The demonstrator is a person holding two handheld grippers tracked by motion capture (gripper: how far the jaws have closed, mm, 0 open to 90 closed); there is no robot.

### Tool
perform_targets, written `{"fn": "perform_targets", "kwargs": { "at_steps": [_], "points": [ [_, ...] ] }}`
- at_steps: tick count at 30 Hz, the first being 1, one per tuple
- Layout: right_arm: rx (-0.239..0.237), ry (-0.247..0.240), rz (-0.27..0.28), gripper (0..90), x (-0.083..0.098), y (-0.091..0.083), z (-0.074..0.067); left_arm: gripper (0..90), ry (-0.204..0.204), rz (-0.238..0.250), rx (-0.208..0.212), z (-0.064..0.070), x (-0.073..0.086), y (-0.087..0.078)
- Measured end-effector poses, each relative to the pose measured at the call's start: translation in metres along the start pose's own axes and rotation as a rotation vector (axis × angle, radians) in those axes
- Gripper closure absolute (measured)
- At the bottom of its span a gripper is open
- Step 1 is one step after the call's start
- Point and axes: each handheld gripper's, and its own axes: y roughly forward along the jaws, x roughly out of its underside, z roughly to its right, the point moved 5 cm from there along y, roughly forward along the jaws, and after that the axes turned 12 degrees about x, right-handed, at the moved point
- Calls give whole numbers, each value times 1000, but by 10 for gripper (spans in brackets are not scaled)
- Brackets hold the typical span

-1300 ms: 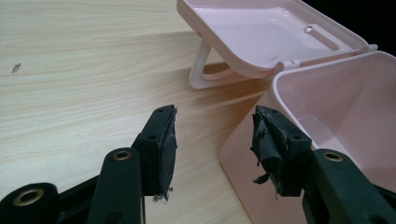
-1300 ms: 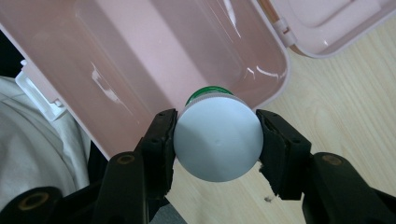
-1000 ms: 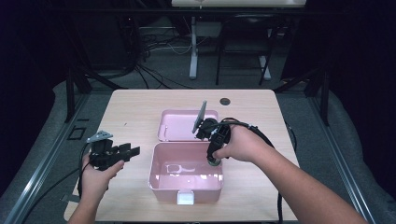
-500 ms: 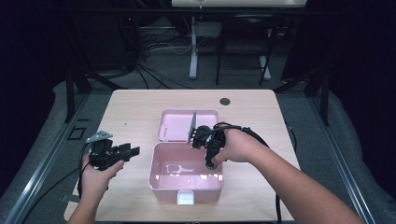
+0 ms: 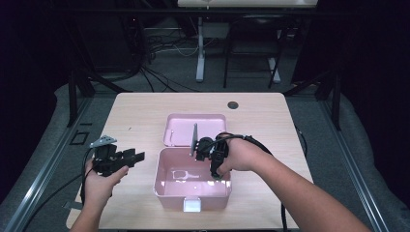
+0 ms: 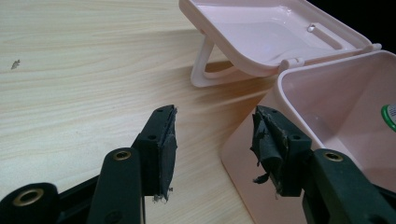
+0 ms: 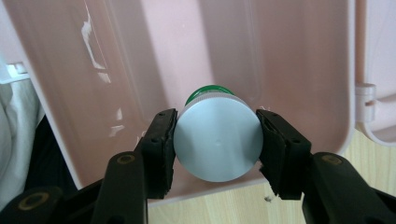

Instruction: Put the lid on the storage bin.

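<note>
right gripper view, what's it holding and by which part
The right hand-held gripper holds a jar by the sides of its silver cap, inside the pink box. The left hand-held gripper holds nothing.

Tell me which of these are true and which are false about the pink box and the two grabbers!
1. The pink box has its lid open. True.
2. The right gripper holds a jar with a silver cap. True: both pads press on the cap's sides.
3. The left gripper is squeezing the box's wall. False: its jaws stand open with nothing between them, beside the box.
4. The jar is over the bare table. False: it is over the inside of the box.
5. The lid lies flat on the table. False: in the left gripper view its handle props it up.
</note>
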Motion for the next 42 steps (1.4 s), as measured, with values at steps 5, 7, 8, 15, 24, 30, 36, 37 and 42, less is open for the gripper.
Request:
{"fn": "perform_targets", "kwargs": {
  "at_steps": [5, 7, 8, 15, 24, 30, 36, 37, 42],
  "points": [
    [-5, 2, -5, 502, 0, 7, -1, 497, -4, 0, -2, -1, 0, 1],
    [-7, 5, -8, 502, 0, 9, -1, 497, -4, 0, -2, -1, 0, 1],
    [-10, 6, -10, 502, 0, 10, -1, 497, -5, 0, -1, -1, 1, 1],
    [-23, -9, -16, 503, 0, 19, -3, 497, -5, -3, 0, -1, 1, 2],
    [-24, -42, -14, 503, -3, 30, -6, 496, -8, -9, 2, -2, 2, 3],
    [-15, -87, -9, 503, -4, 37, -8, 497, -5, -11, 2, -2, 2, 2],
    [-8, -131, -2, 503, -4, 44, -12, 497, -4, -14, 3, -1, 2, 4],
    [-6, -136, -2, 503, -4, 46, -12, 497, -4, -14, 2, -1, 2, 4],
    [-4, -171, -2, 503, -4, 51, -13, 498, -6, -17, 5, -1, 3, 4]
  ]
}}
